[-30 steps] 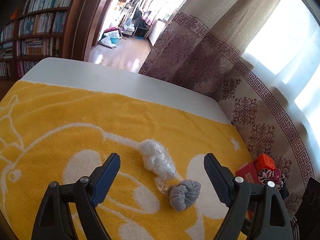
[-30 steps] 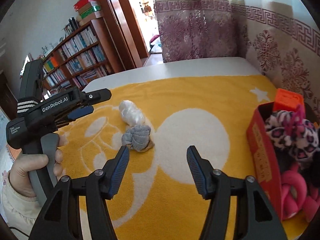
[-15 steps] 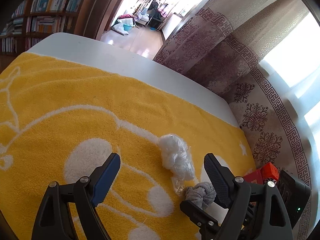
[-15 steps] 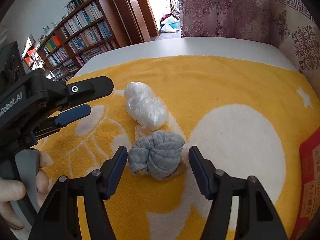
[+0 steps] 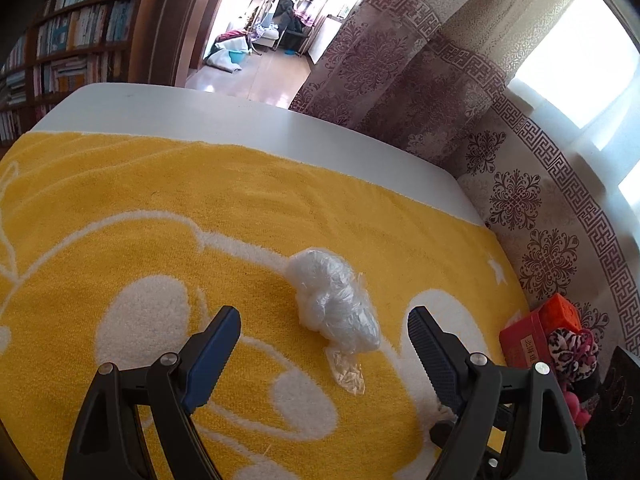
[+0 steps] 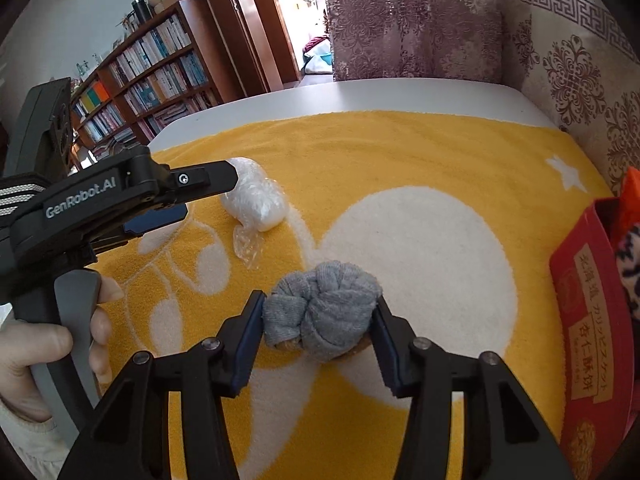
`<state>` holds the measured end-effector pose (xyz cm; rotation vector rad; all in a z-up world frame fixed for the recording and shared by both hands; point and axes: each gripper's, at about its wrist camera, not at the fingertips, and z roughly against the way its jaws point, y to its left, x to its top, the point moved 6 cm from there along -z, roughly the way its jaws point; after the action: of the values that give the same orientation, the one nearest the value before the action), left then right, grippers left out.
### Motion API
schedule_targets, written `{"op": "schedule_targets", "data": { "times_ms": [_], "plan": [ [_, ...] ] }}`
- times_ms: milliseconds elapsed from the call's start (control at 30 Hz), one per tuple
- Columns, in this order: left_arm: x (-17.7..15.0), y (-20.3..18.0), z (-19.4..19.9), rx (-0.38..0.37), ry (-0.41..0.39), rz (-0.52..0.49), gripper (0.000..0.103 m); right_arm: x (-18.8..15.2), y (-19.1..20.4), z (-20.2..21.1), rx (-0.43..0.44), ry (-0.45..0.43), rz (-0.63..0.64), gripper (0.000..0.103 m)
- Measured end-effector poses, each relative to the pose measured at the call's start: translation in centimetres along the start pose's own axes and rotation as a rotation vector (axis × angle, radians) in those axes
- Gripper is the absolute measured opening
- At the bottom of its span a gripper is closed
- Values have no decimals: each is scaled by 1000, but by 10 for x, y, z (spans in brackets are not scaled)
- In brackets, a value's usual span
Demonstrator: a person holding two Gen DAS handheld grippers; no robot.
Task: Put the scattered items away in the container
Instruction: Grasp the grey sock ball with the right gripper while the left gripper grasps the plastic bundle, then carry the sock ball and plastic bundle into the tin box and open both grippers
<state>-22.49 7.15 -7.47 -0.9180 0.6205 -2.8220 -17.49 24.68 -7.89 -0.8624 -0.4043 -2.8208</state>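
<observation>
Yellow towel (image 6: 400, 152): right gripper (image 6: 318, 322) closing on sock bundle (image 6: 324, 312).

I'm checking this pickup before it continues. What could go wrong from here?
The right gripper, whose jaws have just been closing, pinches the soft grey knotted sock ball; it could slip out. The red cardboard box looks full, so it may not fit. The left gripper straddles the slippery clear plastic-wrapped bundle.

Red box (image 6: 588, 320) cut off by right frame edge; contents mostly out of view. Underside of grey sock ball (image 6: 324, 312) hidden between right gripper (image 6: 318, 338) pads. Book spines on bookshelf (image 6: 152, 76) too small to read.
</observation>
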Motion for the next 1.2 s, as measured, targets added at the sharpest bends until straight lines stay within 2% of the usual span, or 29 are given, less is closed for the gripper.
{"op": "schedule_targets", "data": {
  "times_ms": [200, 433, 467, 500, 567, 600, 833, 1200],
  "plan": [
    [2, -16, -28, 63, 41, -66, 87, -9, -8, 18, 23, -34, -34, 55],
    [10, -21, -49, 119, 34, -108, 87, -13, -9, 14, 35, -29, -31, 55],
    [9, -22, -49, 129, 28, -120, 80, -13, -10, 14, 32, -32, -28, 55],
    [9, -22, -50, 145, 20, -138, 63, -13, -10, 15, 24, -38, -24, 55],
    [7, -22, -49, 166, 9, -165, 51, -12, -12, 17, 7, -57, -18, 55],
    [7, -22, -48, 149, 8, -161, 44, -11, -13, 19, 4, -67, -18, 55],
    [1, -31, -24, 77, -10, -148, 44, -4, -18, 40, -10, -147, -46, 55],
    [-12, -93, 29, -44, -74, -213, 44, -12, -31, 110, -13, -296, -110, 55]
  ]
}}
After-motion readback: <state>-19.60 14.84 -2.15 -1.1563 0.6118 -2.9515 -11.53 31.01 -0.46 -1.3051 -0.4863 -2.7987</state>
